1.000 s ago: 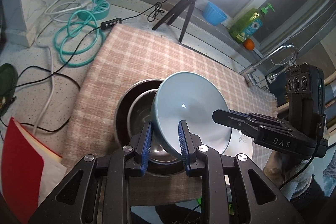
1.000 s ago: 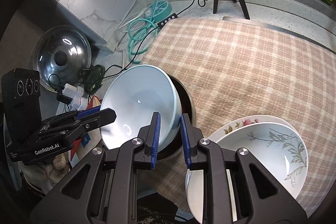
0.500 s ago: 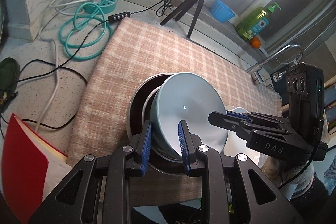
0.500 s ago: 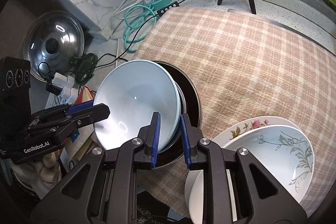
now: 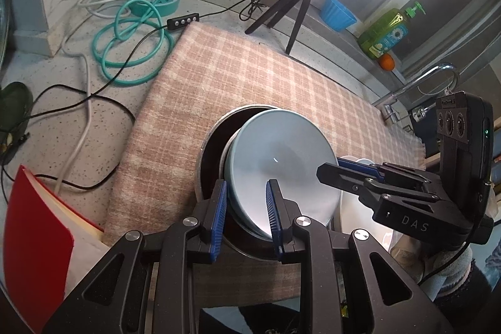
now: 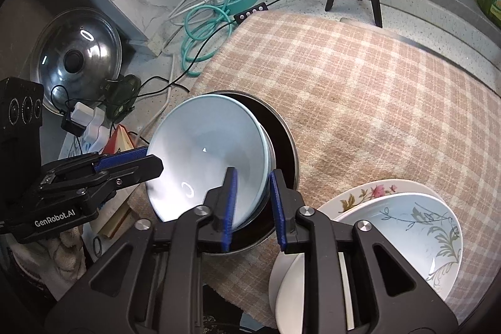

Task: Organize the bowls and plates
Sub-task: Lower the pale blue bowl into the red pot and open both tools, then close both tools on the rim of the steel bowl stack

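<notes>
A light blue bowl (image 5: 281, 158) (image 6: 206, 158) lies tilted inside a steel bowl (image 5: 213, 140) (image 6: 288, 152) with a dark inside, on a plaid cloth (image 5: 250, 77). My left gripper (image 5: 245, 193) is shut on the blue bowl's near rim and shows at the left in the right wrist view (image 6: 150, 158). My right gripper (image 6: 253, 187) straddles the opposite rim. Its jaws are opening, and the pads stand off the rim between them. It also appears at the right in the left wrist view (image 5: 328, 171).
A floral plate (image 6: 375, 190) and a leaf-patterned white bowl (image 6: 407, 227) are stacked at the cloth's near right. A tripod (image 5: 291, 11) with a ring light, a teal cable coil (image 5: 131, 46), a red book (image 5: 34, 233) and a pot lid (image 6: 75, 61) surround the cloth.
The blue bowl has sunk lower into the steel bowl and tilts less. The right gripper's jaws have spread apart off its rim. The left grip is unchanged.
</notes>
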The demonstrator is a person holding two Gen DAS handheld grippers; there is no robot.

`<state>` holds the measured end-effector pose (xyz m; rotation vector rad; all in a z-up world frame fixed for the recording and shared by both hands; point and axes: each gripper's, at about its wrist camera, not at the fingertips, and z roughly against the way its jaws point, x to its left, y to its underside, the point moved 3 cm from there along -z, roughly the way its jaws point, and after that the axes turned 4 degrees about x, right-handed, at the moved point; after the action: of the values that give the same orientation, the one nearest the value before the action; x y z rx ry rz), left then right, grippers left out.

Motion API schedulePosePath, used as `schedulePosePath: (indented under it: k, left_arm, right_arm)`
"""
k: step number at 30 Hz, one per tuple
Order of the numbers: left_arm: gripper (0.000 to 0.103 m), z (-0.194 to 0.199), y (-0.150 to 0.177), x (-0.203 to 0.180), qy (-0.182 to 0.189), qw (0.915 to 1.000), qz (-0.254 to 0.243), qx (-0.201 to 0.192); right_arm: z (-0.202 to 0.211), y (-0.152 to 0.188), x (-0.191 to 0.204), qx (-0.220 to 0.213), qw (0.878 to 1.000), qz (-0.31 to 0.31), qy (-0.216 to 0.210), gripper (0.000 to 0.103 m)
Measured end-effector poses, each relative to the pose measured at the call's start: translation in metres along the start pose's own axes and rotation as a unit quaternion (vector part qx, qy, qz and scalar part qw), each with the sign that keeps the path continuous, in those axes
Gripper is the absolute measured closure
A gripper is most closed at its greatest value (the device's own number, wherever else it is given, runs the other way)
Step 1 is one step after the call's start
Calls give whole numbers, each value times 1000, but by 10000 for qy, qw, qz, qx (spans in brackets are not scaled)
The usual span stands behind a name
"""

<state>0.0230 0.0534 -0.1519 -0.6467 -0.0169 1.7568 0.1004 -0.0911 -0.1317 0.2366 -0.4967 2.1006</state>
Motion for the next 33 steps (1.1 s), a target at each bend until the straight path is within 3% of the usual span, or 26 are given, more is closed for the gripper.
schedulePosePath:
  k: [1,3,10,13,16,20,30,33]
  left_arm:
    - [80,2,0,0,-3,10000,-4,-32]
    - [78,6,-1,-2,3,10000,-26,-85]
    - [63,13,-4,1,-31,9998,31,-184]
    - [54,15,-5,4,-69,9997,96,-221]
    - [54,18,-5,9,-182,9993,126,-285]
    - [54,28,2,15,-728,9958,-52,-551]
    - [54,40,28,23,-664,9937,-19,-906]
    - [45,41,32,22,-595,9929,75,-1027]
  right_arm:
    - [2,0,1,-52,10000,28,34,49]
    - [9,-1,1,-202,9998,41,6,36]
    - [22,-1,-4,-381,9992,-66,-78,24]
    - [27,0,-8,-445,9988,-150,-117,22]
    - [33,1,-14,-501,9982,-273,-157,22]
    - [44,5,-25,-647,9963,-516,-246,21]
    - [69,25,-44,-1225,9883,-886,-204,21]
    - [74,32,-47,-1478,9849,-880,-190,21]
